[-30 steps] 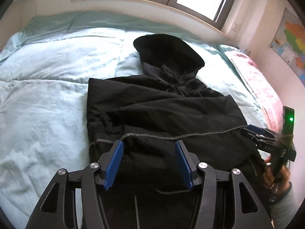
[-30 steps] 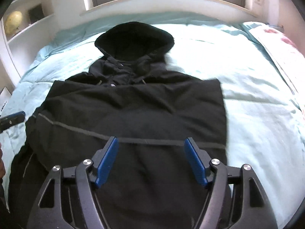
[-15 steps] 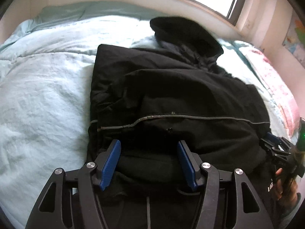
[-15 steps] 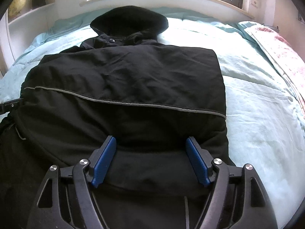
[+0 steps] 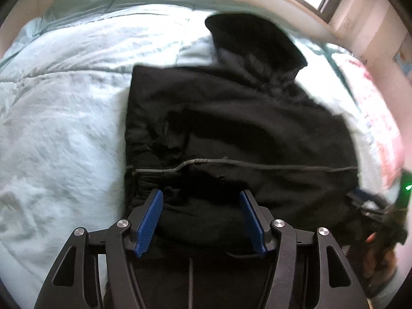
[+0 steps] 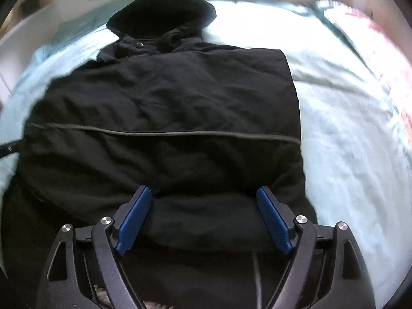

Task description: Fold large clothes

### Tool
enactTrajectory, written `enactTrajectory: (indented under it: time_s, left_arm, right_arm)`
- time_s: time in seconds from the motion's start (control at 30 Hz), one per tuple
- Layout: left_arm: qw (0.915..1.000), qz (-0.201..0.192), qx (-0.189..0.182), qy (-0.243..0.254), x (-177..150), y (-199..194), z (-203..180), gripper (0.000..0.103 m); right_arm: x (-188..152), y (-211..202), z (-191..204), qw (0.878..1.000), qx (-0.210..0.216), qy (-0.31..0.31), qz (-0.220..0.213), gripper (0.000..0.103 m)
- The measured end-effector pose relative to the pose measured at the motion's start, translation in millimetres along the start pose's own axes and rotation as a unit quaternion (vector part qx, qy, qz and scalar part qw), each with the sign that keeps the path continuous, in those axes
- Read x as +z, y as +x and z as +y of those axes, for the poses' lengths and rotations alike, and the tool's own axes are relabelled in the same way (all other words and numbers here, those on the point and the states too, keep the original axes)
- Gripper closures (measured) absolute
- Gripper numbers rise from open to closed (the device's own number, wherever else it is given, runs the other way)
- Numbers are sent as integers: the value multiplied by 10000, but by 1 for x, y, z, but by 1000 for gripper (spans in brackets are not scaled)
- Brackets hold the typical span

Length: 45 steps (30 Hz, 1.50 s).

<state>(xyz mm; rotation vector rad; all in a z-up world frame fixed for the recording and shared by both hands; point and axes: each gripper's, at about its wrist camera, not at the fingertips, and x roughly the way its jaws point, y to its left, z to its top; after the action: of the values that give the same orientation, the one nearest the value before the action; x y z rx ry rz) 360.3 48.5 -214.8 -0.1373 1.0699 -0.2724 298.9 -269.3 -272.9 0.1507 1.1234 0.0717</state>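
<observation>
A bed point(image 5: 64, 118) carries everything here, covered by a pale mint-blue quilt point(image 6: 342, 139) that is rumpled and stitched in broad panels. Directly on the quilt lies a black hooded jacket point(image 6: 164, 97), spread flat with its hood point(image 6: 162, 13) toward the far end of the bed, below the white window ledge. A thin grey piping line runs across its body. Along the bed's right edge lies a pink-and-white floral pillow or cover point(image 5: 378, 118), partly blurred.
</observation>
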Motion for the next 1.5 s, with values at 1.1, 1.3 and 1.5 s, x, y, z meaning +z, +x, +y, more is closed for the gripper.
enactTrajectory:
  time_s: [1.1, 1.3, 1.5]
  left_arm:
    - [9904, -208, 947, 982, 309, 154, -65, 38]
    - [9875, -244, 1213, 973, 337, 198, -62, 82]
    - [9854, -914, -1288, -632, 344, 108, 10, 86]
  right_arm:
    - [314, 110, -5, 9980, -513, 297, 201, 18]
    - [321, 157, -15, 9964, -390, 469, 596, 57]
    - [334, 82, -37, 9925, 22, 949, -768, 85]
